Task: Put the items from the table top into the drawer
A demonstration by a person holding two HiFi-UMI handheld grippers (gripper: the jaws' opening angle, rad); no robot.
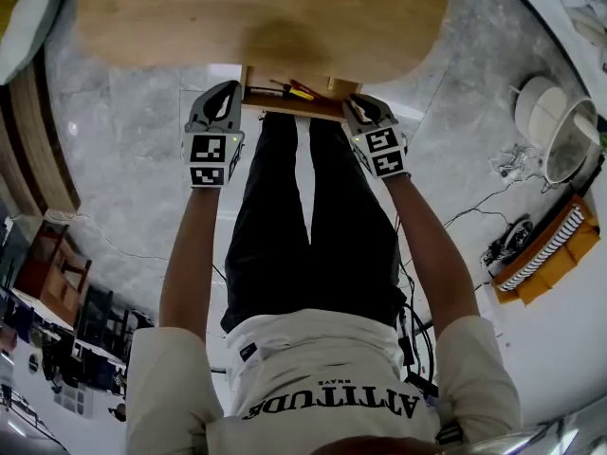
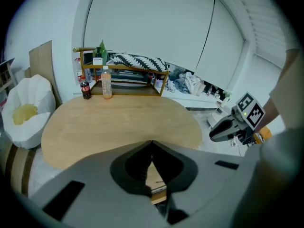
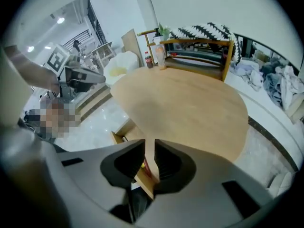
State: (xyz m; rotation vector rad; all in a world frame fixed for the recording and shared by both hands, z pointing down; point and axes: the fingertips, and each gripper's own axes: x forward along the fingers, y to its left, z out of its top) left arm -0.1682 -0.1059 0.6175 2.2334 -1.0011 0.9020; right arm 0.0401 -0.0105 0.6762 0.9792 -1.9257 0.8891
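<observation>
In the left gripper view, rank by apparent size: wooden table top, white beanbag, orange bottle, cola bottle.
1. wooden table top
2. white beanbag
3. orange bottle
4. cola bottle
The bottles stand together, so that order holds.

Ahead of the left fingers [image 2: 132,167] and right fingers [image 3: 124,165] the tabletop [image 2: 118,122] lies bare up to the bottles [image 2: 106,83] and rack [image 2: 137,69] at its far edge, while between the two pairs the open drawer [image 1: 303,109], with tools [image 1: 294,91] in it, juts from under the near edge.
</observation>
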